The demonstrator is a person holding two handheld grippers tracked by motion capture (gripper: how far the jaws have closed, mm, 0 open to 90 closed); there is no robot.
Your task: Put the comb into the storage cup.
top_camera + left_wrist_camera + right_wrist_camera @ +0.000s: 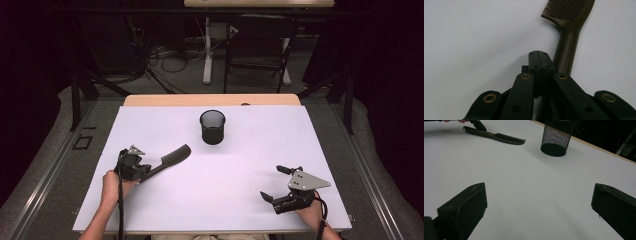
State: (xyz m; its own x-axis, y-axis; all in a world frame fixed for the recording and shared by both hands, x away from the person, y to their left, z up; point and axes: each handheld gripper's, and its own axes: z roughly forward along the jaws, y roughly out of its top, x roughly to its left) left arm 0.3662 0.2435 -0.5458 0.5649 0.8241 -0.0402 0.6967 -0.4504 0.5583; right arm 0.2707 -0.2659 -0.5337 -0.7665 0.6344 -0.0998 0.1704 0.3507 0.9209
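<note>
The comb (170, 159) is lying flat toward the counter's (250, 200) left edge, teeth end pointing at the mesh cup (212, 127) near the far edge. Left tongs (539, 58) are looking clenched with nothing in them, sitting just beside the handle end, not around it. Right tongs (275, 183) are hanging spread wide near the front right corner. I'm guessing the comb is light, stiff plastic and a bit slick, so pinching mid-handle is looking safest. The white top is looking smooth and bare, and the room behind is staying dark, with cables and a chair
</note>
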